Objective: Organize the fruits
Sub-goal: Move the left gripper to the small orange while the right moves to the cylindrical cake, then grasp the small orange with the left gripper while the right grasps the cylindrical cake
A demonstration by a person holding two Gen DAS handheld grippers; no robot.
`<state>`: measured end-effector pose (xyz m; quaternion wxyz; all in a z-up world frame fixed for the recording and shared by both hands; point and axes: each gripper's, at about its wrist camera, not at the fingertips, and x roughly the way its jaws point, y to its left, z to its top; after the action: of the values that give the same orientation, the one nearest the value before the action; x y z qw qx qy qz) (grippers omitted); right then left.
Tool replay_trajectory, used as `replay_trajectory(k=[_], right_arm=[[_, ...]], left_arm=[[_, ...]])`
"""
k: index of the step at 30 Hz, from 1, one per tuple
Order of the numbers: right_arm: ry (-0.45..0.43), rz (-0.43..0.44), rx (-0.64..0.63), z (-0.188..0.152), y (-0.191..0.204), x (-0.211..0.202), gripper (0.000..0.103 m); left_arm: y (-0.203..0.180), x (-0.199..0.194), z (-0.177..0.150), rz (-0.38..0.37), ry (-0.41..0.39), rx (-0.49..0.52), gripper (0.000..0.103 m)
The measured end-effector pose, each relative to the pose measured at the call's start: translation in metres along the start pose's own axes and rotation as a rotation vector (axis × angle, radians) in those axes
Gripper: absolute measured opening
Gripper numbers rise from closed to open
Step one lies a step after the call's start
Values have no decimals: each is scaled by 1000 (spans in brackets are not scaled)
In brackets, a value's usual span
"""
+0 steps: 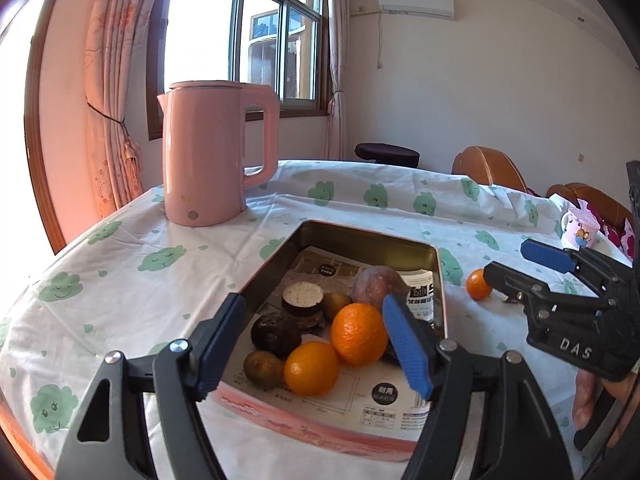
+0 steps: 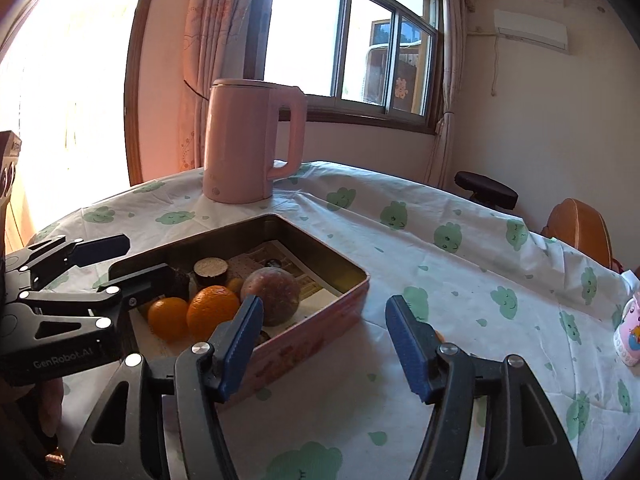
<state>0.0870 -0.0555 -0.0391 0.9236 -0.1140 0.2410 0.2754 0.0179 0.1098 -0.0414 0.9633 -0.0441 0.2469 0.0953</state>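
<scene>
A pink metal tin point(image 1: 372, 242) point(image 2: 320, 332) lined with printed paper holds two oranges point(image 1: 359, 334) point(image 2: 212, 310), kiwis point(image 1: 264, 368), dark fruits point(image 1: 276, 334) and a purplish round fruit point(image 1: 378, 282) point(image 2: 272, 294). One small orange point(image 1: 478, 284) lies on the cloth right of the tin; in the right wrist view only its edge point(image 2: 439, 335) shows behind a finger. My left gripper point(image 1: 314, 344) point(image 2: 106, 258) is open and empty above the tin's near end. My right gripper point(image 2: 324, 344) point(image 1: 506, 262) is open and empty, beside the loose orange.
A pink kettle point(image 1: 212, 160) point(image 2: 248, 140) stands behind the tin on a round table with a white cloth printed with green clouds point(image 1: 120, 280). A small pink cup point(image 1: 580, 228) point(image 2: 630, 332) sits at the right edge. Chairs point(image 1: 488, 168) and a dark stool point(image 1: 386, 154) stand beyond.
</scene>
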Motion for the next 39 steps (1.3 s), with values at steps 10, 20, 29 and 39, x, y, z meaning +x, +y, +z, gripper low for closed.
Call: replay_trajectory(k=[10,20,29,39], right_arm=[[133,-167,197,-12,-90,15,65],[220,-108,226,-17,-90,38,62],[240,-89,243,-23,-103,36,41],[185,-194,290,-32,-148,12,41]], left_arm=[[-55,4,16,-47,-41,84,87],[-74,27,30,-70,0,96,87],[-96,42,31,-127,53,111,84],[-153,77,29,-166,156,185,76]])
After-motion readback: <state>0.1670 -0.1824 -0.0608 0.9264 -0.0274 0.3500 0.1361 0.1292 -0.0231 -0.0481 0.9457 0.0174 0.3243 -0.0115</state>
